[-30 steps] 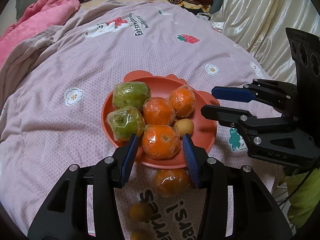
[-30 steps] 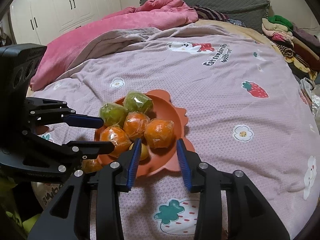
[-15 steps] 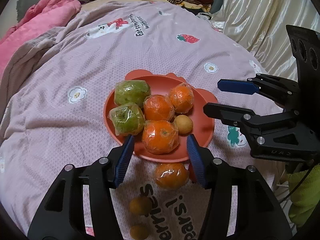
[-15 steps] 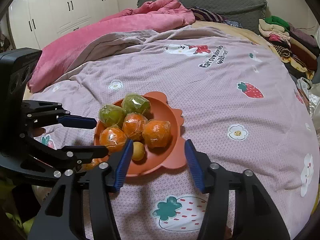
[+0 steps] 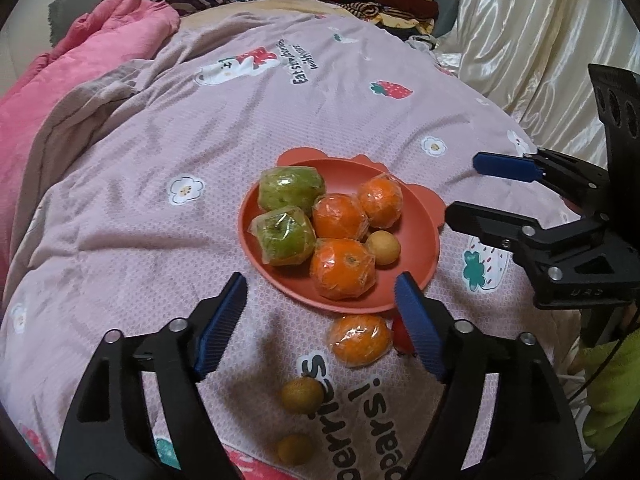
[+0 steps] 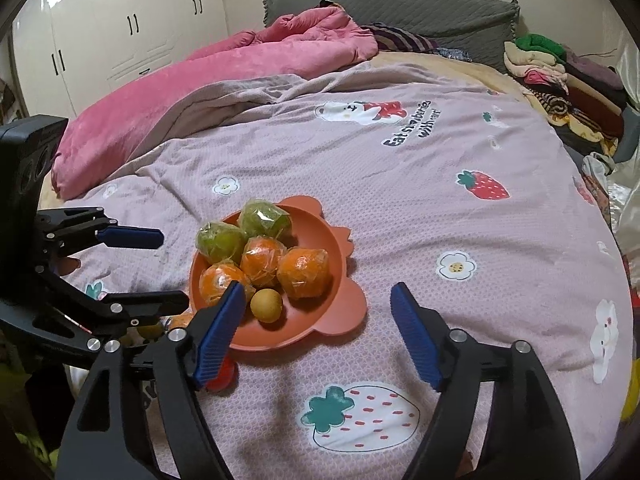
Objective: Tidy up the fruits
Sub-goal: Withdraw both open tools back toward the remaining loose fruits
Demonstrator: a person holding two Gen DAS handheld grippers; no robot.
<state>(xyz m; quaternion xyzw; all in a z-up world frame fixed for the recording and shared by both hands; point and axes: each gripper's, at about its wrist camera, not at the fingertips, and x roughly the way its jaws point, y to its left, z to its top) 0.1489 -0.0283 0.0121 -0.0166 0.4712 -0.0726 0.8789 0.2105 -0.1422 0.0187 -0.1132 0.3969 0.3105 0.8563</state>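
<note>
An orange plate (image 5: 420, 240) on the bed cover holds two green wrapped fruits (image 5: 290, 190), three wrapped oranges (image 5: 340, 216) and a small yellow fruit (image 5: 383, 247). Just in front of the plate lie another wrapped orange (image 5: 360, 340), two small brownish fruits (image 5: 302, 395) and a red thing (image 5: 402, 338) half hidden by a finger. My left gripper (image 5: 320, 280) hovers over the plate's near rim, jaws opening, gripping nothing. From the plate's right side my right gripper (image 6: 317, 287) points at the plate (image 6: 340, 312), its jaws opening too, nothing held.
The pink-lilac printed cover (image 6: 440, 184) spreads wide beyond the plate. A pink duvet (image 6: 224, 80) is bunched at the far left, folded clothes (image 6: 560, 64) are piled at the far right, and cream curtains (image 5: 532, 28) hang beside the bed. White wardrobes (image 6: 100, 44) stand behind.
Both grippers' jaws have spread much wider. The left fingers, which flanked the front orange on the plate, now stand clear of it. No fruit has shifted.
</note>
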